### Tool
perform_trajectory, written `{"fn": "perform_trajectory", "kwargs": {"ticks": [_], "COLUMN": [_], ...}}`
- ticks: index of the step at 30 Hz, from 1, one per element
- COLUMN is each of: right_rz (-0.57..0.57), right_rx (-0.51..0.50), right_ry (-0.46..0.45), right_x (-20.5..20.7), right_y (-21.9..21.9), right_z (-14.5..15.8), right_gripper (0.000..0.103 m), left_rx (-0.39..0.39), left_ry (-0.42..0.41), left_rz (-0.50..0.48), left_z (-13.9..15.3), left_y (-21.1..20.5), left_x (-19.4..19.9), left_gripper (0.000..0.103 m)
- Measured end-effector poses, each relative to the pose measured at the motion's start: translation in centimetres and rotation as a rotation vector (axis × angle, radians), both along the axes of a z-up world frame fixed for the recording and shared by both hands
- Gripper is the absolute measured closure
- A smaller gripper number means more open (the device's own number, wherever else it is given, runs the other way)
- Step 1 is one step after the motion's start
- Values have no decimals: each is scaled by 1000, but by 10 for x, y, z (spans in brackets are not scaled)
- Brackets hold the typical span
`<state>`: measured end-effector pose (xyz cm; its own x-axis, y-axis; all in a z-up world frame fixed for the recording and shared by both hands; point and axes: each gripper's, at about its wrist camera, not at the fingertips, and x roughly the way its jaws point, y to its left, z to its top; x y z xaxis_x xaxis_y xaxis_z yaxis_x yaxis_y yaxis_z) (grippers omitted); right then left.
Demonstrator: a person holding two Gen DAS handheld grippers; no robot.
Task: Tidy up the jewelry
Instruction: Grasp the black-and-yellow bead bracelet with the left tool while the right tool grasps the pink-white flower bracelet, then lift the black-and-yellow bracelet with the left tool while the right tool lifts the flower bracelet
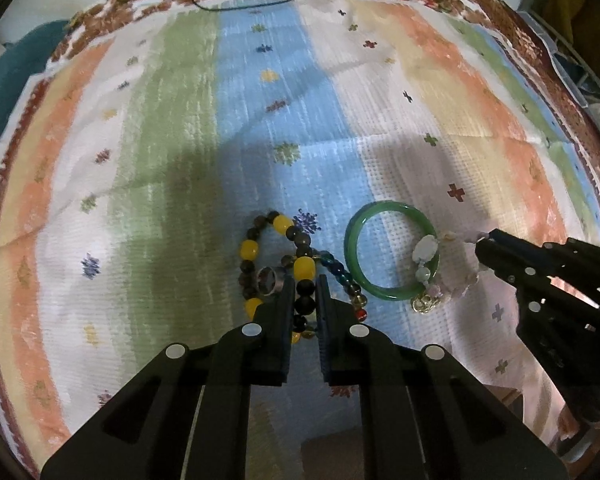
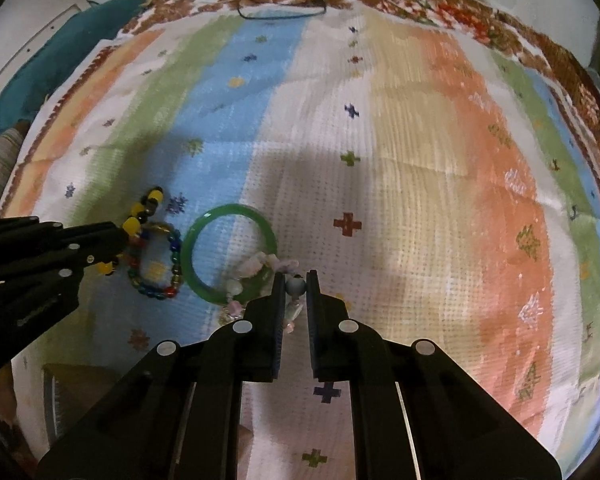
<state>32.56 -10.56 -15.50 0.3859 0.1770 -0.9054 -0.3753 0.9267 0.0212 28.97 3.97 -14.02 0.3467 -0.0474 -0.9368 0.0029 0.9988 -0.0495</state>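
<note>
A yellow-and-black bead bracelet (image 1: 260, 250) lies on the striped cloth, with a silver ring (image 1: 269, 280) inside its loop. My left gripper (image 1: 305, 286) is shut on its black beads. A multicoloured glass bead bracelet (image 2: 156, 264) lies beside it. A green bangle (image 1: 392, 250) lies to the right; it also shows in the right wrist view (image 2: 228, 252). A pale pink-and-white charm bracelet (image 1: 452, 268) drapes over the bangle's rim. My right gripper (image 2: 294, 280) is shut on a grey bead of this charm bracelet (image 2: 294, 285).
The striped cloth (image 1: 260, 120) with small cross motifs covers the surface. A dark cord (image 1: 244, 0) lies at the far edge. A teal cushion (image 2: 80, 48) sits beyond the left edge. A wire rack (image 1: 588, 80) stands at the right.
</note>
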Motion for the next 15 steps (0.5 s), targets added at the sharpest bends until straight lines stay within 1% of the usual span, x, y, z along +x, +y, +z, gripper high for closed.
{"fn": "perform_trajectory", "kwargs": {"ticks": [2,4,9,15], "right_rz": [8,10,21,22], "right_rx": [3,2,16,28], "right_ry": [-16,-29,-54,-83], "right_x": [-4,-7,-13,-21], "right_y": [2,3,5,3], "right_z": [6,11,22,31], "right_gripper": [92,92,92,92], "left_rx": [29,38,44,62], "left_ry": [-16,-31,-58,-75], "left_rz": [-12,-9,12,22], "left_z": [6,12,25,31], "left_y": [-1,1,9,10], "left_x": [-3,-3,-8,-15], "left_gripper": [93,93,93,93]}}
